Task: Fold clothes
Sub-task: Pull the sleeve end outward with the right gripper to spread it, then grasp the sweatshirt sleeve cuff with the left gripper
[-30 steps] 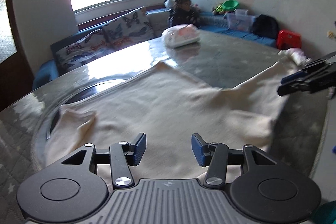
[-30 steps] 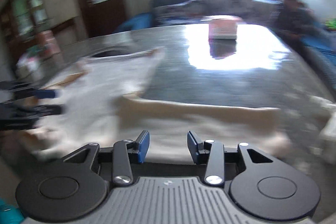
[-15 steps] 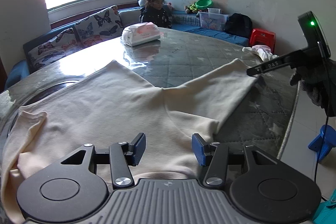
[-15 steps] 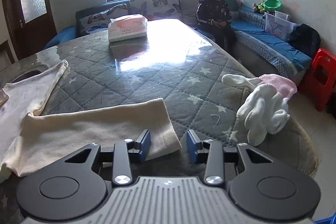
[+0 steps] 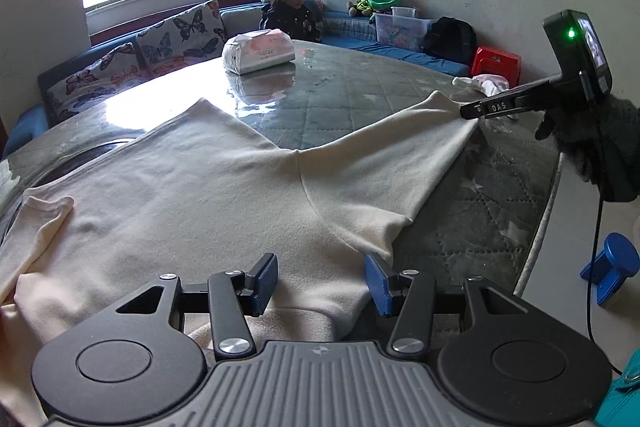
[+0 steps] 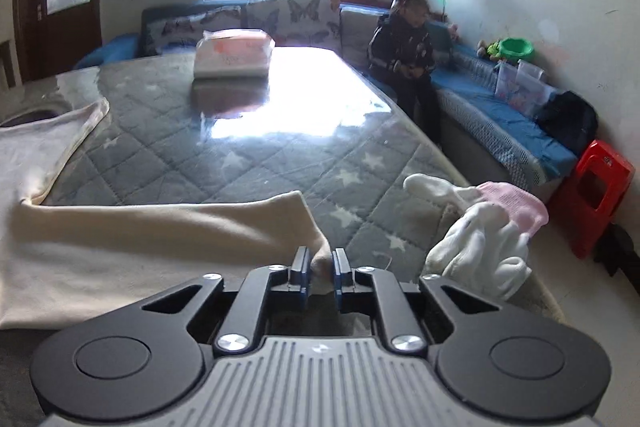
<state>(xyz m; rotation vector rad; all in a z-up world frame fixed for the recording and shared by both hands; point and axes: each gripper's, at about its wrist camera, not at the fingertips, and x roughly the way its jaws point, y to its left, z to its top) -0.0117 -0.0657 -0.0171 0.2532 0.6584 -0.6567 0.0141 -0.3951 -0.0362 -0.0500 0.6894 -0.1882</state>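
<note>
The cream garment (image 5: 224, 195) lies flat on the surface (image 5: 360, 99). The right gripper (image 6: 321, 269), jaws just closing, pinches its sleeve end; the left gripper (image 5: 321, 283) hovers released over the hem. Confirm the pinch, then fold the sleeve inward.

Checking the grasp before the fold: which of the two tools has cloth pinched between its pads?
The right tool: its pads have just been closing on the cuff of the cream shirt. The left tool hangs open over the shirt's hem, pressing nothing.
</note>
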